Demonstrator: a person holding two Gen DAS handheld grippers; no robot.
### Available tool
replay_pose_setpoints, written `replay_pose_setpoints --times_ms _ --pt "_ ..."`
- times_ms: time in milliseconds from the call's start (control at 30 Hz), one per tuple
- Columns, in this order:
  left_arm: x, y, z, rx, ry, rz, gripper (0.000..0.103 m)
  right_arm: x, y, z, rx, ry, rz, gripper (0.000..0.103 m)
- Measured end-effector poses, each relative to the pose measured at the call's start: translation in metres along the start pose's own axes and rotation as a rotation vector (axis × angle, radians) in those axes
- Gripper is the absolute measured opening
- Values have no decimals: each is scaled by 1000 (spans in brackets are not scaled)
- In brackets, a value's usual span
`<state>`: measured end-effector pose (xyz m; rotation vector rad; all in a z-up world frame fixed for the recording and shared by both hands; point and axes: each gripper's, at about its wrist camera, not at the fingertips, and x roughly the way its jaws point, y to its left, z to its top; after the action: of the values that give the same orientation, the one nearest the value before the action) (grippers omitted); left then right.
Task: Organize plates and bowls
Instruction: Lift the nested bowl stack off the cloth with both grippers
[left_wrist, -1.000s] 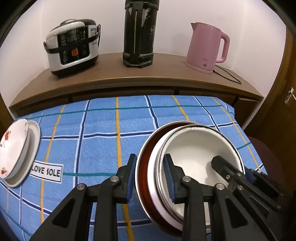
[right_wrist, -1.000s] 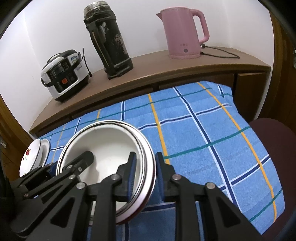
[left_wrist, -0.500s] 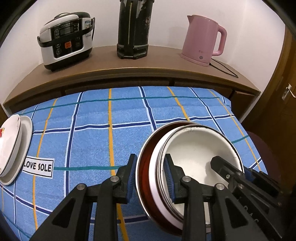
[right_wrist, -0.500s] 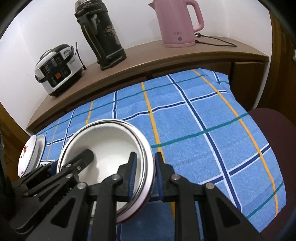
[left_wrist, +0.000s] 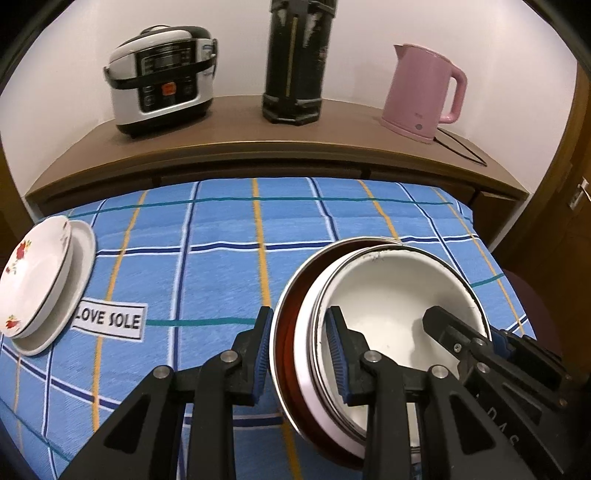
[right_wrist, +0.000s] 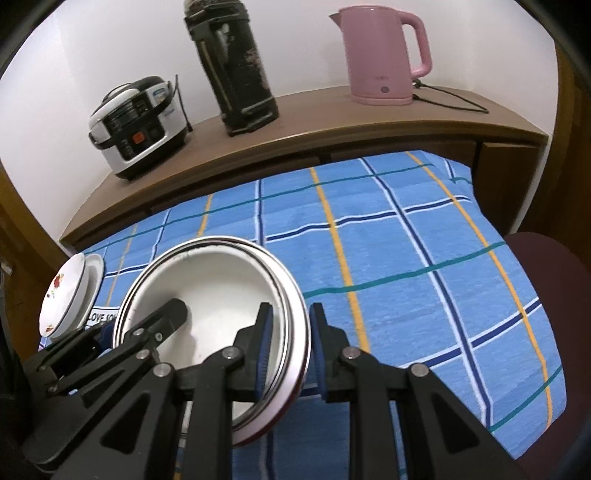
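Far left on the blue plaid tablecloth: a floral plate sits nested on a plain white plate, both near the cloth's left edge. Just beside them, a white label reading "LOVE SOLE".

Centre-right: the nested bowls, a white enamel bowl inside a larger one with a dark red-brown interior. The stack is tilted, its near edge off the cloth; whether the far edge touches the cloth I cannot tell.

My left gripper is clamped across the stack's left rim, one blue pad outside the red-brown bowl, the other inside the white one. My right gripper pinches the opposite rim the same way, narrow gap, one finger in the white bowl and one outside. Each wrist view shows the other gripper's finger reaching into the white bowl.

Behind, on the wooden sideboard, left to right: rice cooker, tall black thermos, pink electric kettle with its cord trailing right.

Far right, beyond the cloth's edge: a dark maroon chair seat.
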<state>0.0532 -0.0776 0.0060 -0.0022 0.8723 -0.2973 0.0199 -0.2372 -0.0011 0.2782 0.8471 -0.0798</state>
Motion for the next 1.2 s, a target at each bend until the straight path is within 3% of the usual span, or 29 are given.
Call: replay_pose_setpoints --times_ms 1200 --pt "-38 59 -22 -87 -46 83 32 -4 73 -23 -112 2 51 20"
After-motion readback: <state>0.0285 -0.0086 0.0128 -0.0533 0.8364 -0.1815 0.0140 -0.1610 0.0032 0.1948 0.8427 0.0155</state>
